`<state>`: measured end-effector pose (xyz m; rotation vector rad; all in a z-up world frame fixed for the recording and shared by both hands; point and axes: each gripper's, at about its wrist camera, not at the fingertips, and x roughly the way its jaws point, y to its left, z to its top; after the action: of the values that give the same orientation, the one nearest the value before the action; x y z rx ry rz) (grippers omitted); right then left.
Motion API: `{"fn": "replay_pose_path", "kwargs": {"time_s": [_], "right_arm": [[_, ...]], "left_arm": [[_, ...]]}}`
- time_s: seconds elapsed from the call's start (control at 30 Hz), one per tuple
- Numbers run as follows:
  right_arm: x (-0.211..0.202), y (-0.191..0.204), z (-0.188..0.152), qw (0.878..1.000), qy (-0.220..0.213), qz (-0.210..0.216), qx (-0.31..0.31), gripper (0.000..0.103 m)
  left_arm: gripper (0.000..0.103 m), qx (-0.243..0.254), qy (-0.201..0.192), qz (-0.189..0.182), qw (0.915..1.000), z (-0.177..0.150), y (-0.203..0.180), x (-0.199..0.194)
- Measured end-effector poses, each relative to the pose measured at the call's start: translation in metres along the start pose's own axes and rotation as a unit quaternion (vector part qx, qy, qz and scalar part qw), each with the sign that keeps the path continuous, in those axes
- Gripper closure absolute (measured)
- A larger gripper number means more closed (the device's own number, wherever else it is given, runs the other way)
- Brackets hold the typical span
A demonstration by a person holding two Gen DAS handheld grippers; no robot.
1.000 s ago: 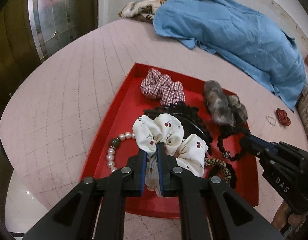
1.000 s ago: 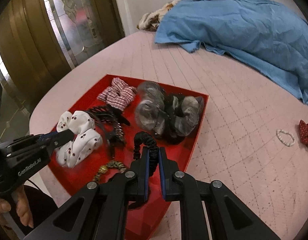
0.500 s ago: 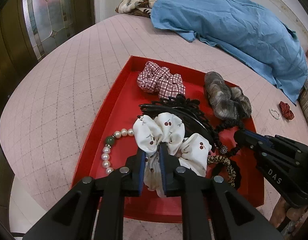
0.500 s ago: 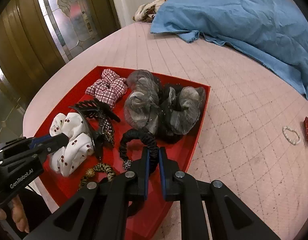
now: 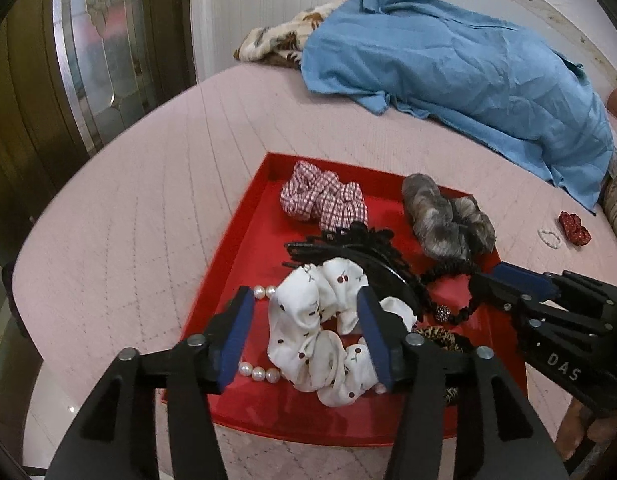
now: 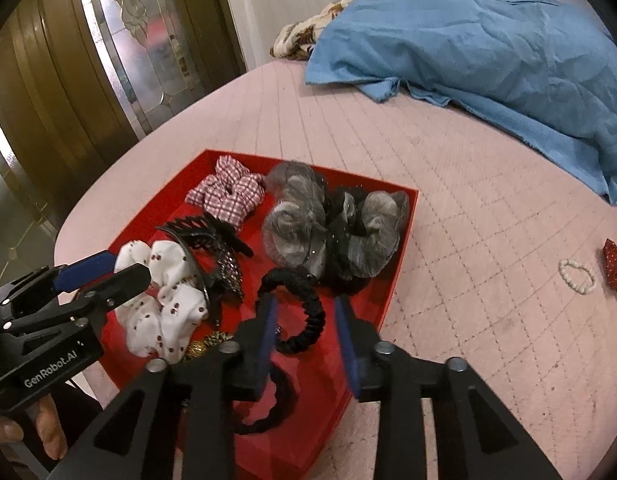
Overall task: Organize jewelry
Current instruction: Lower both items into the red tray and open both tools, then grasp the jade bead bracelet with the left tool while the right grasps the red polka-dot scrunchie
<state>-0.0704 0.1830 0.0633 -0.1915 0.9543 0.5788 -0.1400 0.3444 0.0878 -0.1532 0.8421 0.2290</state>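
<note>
White cherry-print cloth scrunchie (image 5: 324,332) | lies in red tray (image 5: 244,236) on pink surface (image 5: 128,216) | left hand-held gripper (image 5: 304,340) opening around it, letting go (put down, I think) | right hand-held gripper (image 6: 304,328) opening over black twisted hair tie (image 6: 304,312)

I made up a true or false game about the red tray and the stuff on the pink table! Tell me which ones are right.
1. The cherry scrunchie lies in the red tray. True.
2. The blue cloth is inside the tray. False: it lies on the table, beyond the tray.
3. A small white bead bracelet lies on the table outside the tray. True.
4. The checked scrunchie is green. False: it is red and white.
</note>
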Motion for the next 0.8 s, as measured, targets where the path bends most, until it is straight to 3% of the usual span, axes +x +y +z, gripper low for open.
{"fn": "replay_pose_path", "kwargs": {"time_s": [0.17,0.8], "right_arm": [[-0.012,-0.001,0.002,1.000,-0.014,-0.005,0.004,0.068],[-0.063,-0.029,-0.018,0.998,-0.047,-0.028,0.032,0.057]], "left_arm": [[0.040,-0.006,-0.023,0.007,0.9997,0.001,0.003,-0.009],[0.039,-0.003,-0.036,0.042,0.9985,-0.003,0.001,-0.014]]}}
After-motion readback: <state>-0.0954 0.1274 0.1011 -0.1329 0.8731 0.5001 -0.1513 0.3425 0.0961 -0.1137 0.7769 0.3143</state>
